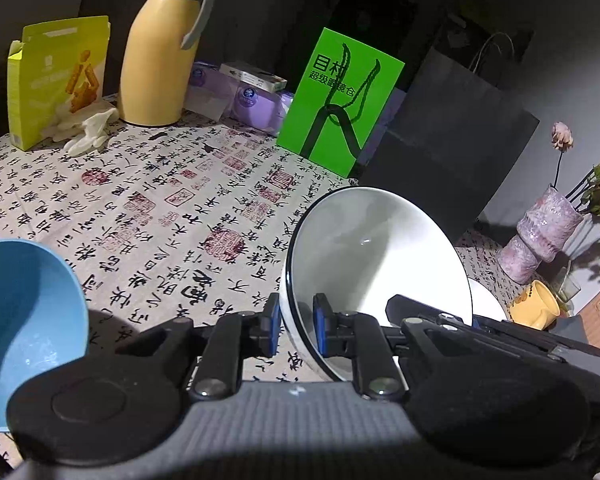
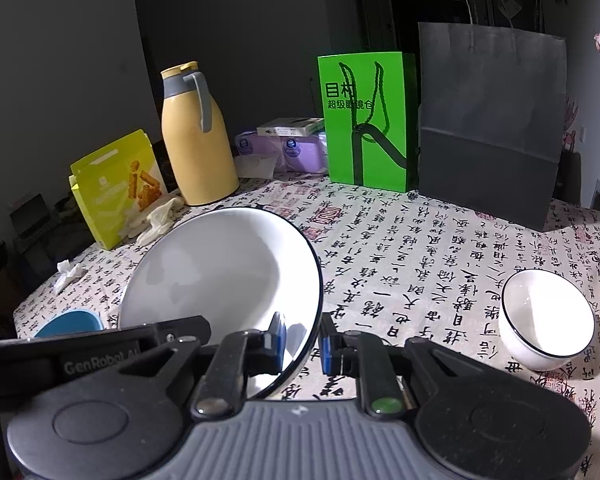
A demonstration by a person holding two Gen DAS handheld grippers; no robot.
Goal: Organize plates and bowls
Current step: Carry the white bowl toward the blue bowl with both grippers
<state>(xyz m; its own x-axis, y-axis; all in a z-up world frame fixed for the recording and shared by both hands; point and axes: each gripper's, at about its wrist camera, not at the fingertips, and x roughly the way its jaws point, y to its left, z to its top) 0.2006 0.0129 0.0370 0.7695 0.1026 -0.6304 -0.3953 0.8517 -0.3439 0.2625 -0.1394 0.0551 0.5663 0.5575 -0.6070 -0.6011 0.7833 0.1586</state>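
- Left wrist view: the left gripper (image 1: pixel 296 330) is clamped narrow on the rim of the big white bowl (image 1: pixel 376 256), one blue pad outside the wall and one inside. The bowl hangs tilted, its mouth turned toward the camera, above the middle of the table (image 1: pixel 172 208).
- The right gripper (image 1: pixel 474 322) shows at the bowl's far rim, so both tongs seem to carry the one bowl. My advice is to move both hands as one; any drift between them would twist the rim out of a pad.
- A blue bowl (image 1: pixel 24 320) sits near the table's left edge, close under the left hand. A yellow cup (image 1: pixel 538 308) and a vase (image 1: pixel 540 236) stand toward the right edge. Keep the tilted bowl clear of all three.
- Right wrist view: the right gripper (image 2: pixel 303 344) is likewise pinched narrow on the big white bowl (image 2: pixel 224 276), pads either side of its thin rim.
- A small white bowl (image 2: pixel 546 320) stands upright near the right edge, well apart from the carried one. It looks a likely partner for stacking, though that is only a guess.
- Before setting down, level the big bowl so its base meets the table flat, and loosen both grips together.
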